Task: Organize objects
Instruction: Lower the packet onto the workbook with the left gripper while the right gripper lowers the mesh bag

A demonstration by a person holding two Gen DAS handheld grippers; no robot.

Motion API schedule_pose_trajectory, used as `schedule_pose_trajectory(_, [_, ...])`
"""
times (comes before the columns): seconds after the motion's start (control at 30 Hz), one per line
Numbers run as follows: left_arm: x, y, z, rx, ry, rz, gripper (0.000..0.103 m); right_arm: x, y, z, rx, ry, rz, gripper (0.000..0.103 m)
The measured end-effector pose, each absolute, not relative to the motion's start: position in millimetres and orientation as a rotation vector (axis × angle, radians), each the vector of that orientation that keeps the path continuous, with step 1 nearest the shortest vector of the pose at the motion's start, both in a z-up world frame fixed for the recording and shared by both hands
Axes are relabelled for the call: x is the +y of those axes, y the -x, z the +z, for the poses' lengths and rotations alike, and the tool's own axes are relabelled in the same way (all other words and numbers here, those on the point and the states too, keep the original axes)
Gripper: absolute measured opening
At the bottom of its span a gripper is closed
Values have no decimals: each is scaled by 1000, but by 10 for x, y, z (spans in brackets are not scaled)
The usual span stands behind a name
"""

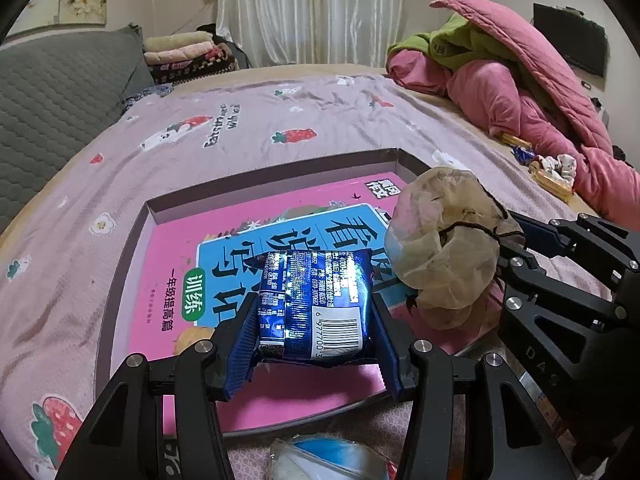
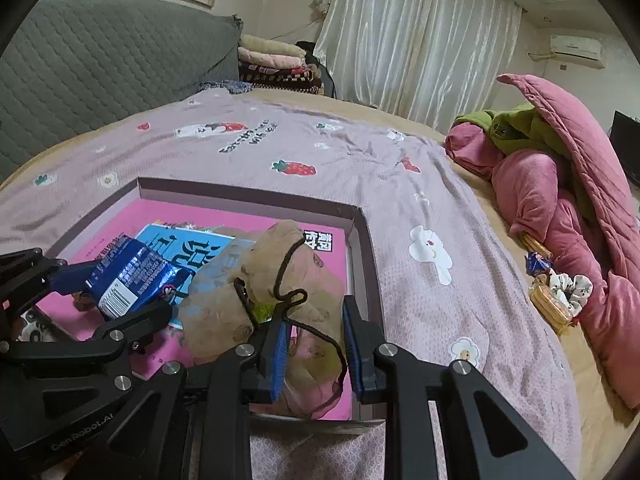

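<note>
A shallow box (image 1: 280,168) lies on the bed with a pink and blue workbook (image 1: 192,252) inside it. My left gripper (image 1: 314,340) is shut on a shiny blue snack packet (image 1: 316,300) and holds it above the workbook. My right gripper (image 2: 314,354) is shut on a sheer beige drawstring pouch (image 2: 280,280) with a black cord, over the box's right side. The pouch also shows in the left wrist view (image 1: 444,248), just right of the packet. The packet shows at the left of the right wrist view (image 2: 128,276).
The bed has a pink strawberry-print sheet (image 2: 280,152). Pink and green quilts (image 2: 560,184) are heaped at the right. Small snacks and a scrunchie (image 2: 556,288) lie beside them. A blue-white item (image 1: 328,456) lies by the box's near edge. A grey headboard (image 2: 100,68) stands far left.
</note>
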State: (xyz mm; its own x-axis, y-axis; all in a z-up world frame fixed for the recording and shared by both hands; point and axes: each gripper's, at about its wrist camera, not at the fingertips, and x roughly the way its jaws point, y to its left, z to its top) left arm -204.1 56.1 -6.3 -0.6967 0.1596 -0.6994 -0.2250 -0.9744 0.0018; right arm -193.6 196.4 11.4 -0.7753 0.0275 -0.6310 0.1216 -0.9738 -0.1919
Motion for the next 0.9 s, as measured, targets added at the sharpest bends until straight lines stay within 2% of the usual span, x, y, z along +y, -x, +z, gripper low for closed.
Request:
schedule_pose_trajectory(0.37, [540, 2087, -143, 111, 1184, 2678, 54, 1895, 1936, 63, 432, -1083, -2861, 25])
schedule_pose_trajectory(0.67, [554, 2069, -143, 122, 1183, 2668, 55, 1933, 1913, 49, 406, -1108, -2845, 26])
schedule_pose_trajectory(0.9, [550, 2059, -130, 122, 1183, 2664, 55, 1969, 1885, 46, 388, -1116, -2834, 33])
